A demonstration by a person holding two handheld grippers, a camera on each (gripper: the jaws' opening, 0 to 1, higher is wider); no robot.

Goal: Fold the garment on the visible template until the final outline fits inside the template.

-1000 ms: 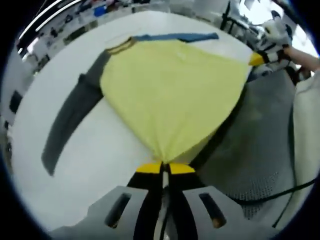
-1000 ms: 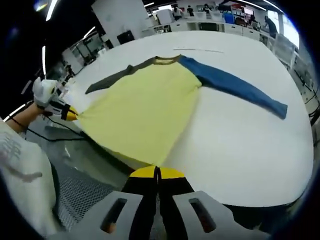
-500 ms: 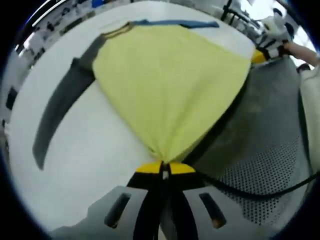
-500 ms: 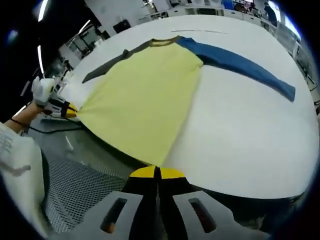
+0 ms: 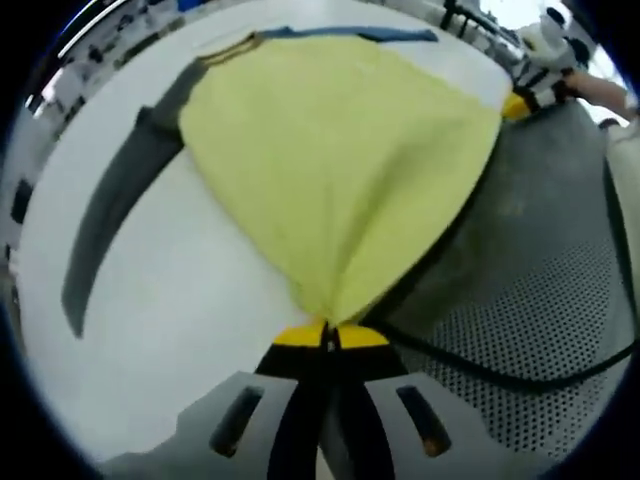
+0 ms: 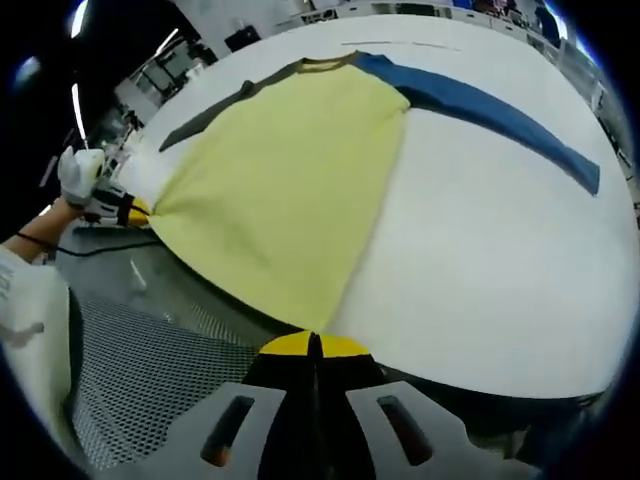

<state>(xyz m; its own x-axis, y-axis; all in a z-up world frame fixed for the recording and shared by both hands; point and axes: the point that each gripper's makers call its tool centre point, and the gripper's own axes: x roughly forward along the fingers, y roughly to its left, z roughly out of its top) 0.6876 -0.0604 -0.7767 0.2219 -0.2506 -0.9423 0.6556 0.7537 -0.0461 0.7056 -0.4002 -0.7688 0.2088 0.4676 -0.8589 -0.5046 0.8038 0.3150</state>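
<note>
A long-sleeved shirt with a yellow body lies stretched over the white table, its hem pulled past the near edge. One sleeve is grey, the other blue. My left gripper is shut on one hem corner. My right gripper is shut on the other hem corner. Each gripper appears small in the other's view, the right gripper at upper right and the left gripper at far left, held by a gloved hand.
A grey perforated floor mat lies below the table edge, with a black cable across it. Desks and shelves stand in the far background. A thin line marks the table beyond the collar.
Both cameras have moved slightly; the shirt now looks a little larger and more stretched, hem pulled taut between the two grippers. Both grips are unchanged.
</note>
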